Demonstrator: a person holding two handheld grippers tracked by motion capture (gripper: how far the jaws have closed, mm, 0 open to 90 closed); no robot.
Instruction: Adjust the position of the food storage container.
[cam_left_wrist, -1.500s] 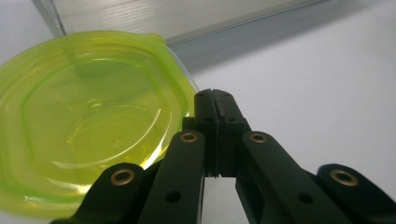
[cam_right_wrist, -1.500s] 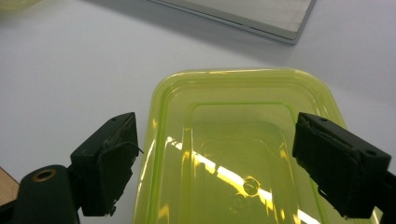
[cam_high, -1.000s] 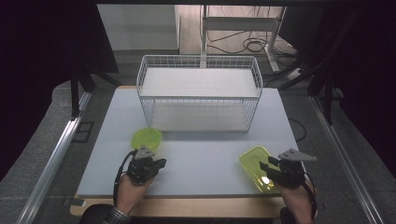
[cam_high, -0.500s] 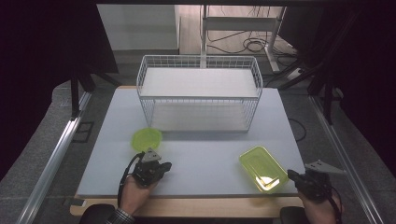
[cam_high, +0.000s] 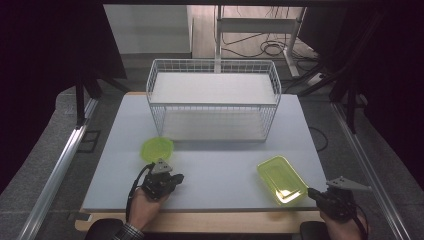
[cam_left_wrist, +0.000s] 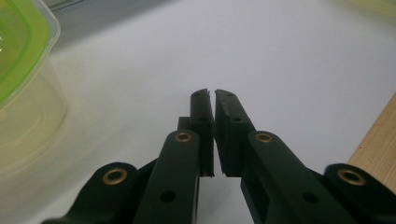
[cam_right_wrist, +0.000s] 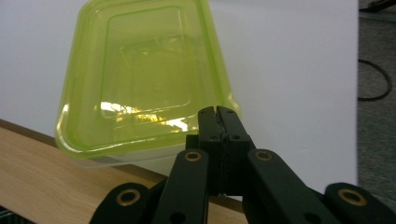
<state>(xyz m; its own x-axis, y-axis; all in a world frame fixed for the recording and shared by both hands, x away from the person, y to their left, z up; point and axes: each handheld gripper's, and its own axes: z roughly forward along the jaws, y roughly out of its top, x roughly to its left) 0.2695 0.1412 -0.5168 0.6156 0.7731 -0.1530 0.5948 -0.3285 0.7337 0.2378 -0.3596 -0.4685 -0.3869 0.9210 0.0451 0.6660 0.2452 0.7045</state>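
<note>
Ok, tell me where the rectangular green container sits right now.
In the high view the rectangular green container lies at the table's front right, just left of the right gripper, in front of the wire basket.

So the right gripper (cam_high: 314, 193) let go of the rectangular green-lidded container (cam_high: 281, 179) and we've pulled it off past the table's near right corner, jaws closed up again with nothing in them. The container now sits alone on the table (cam_high: 220, 165).
</note>
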